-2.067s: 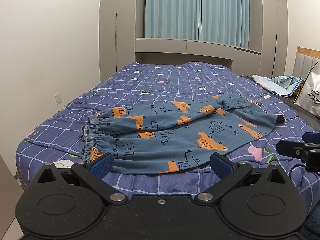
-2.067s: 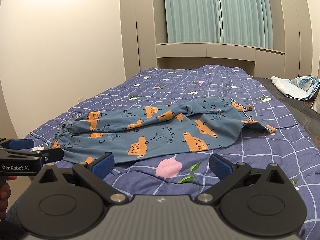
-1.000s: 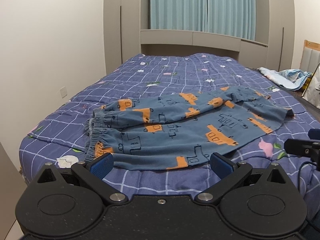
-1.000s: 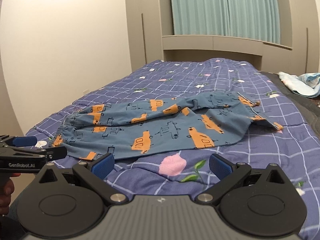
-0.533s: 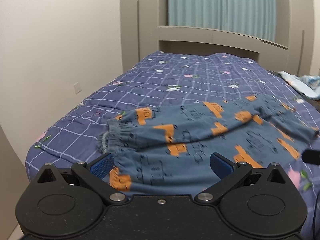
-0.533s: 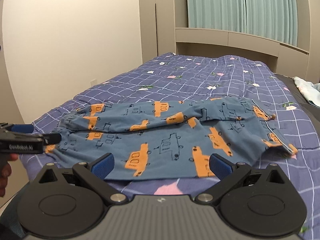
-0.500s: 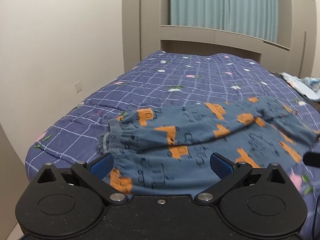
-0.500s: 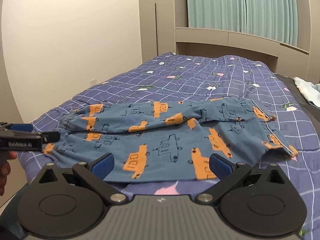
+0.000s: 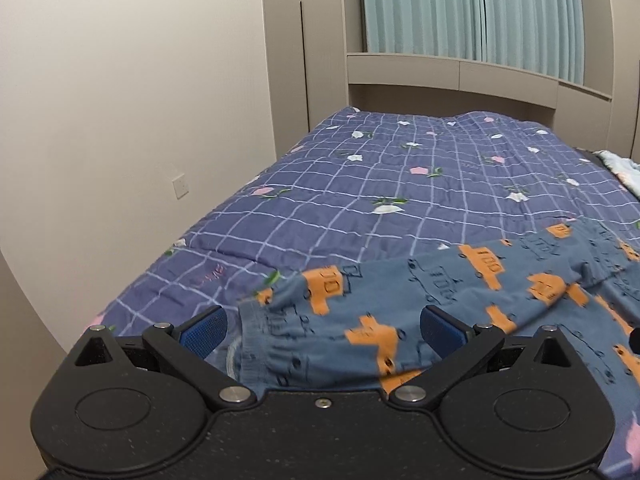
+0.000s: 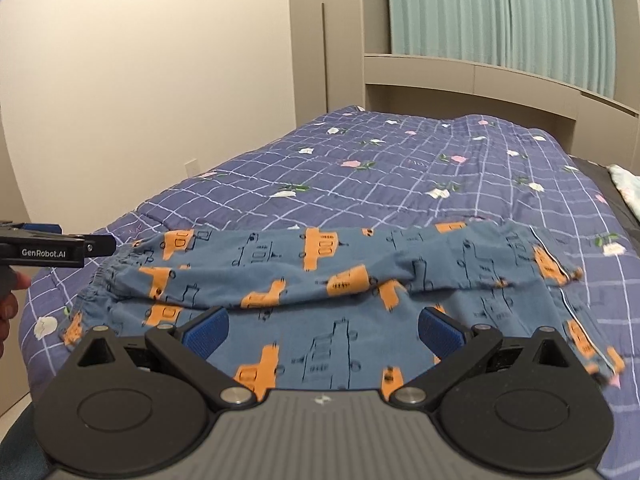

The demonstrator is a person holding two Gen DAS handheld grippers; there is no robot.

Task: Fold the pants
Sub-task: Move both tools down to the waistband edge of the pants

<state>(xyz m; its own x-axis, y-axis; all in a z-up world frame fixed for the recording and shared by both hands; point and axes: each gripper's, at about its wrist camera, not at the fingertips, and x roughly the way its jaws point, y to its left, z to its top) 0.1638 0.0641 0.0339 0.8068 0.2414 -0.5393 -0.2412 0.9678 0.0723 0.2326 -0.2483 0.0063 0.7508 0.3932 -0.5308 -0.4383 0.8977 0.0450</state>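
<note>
Blue pants with orange car prints (image 10: 328, 276) lie spread across the near end of the bed, waistband to the left and leg ends to the right. My left gripper (image 9: 322, 326) is open, its blue pads on either side of the waistband (image 9: 280, 344), just above it. My right gripper (image 10: 322, 330) is open and empty over the middle of the near leg. The left gripper also shows at the left edge of the right wrist view (image 10: 52, 246), beside the waistband.
The bed has a purple checked quilt (image 9: 400, 184) with flowers. A beige wall with a socket (image 9: 182, 186) runs along the left. Cabinets and teal curtains (image 10: 500, 12) stand behind the headboard. A light cloth (image 10: 628, 184) lies at the far right.
Both grippers have moved forward and down toward the pants. The left one has shifted left to the waistband; the right one is now over the near leg. Both stay open.
</note>
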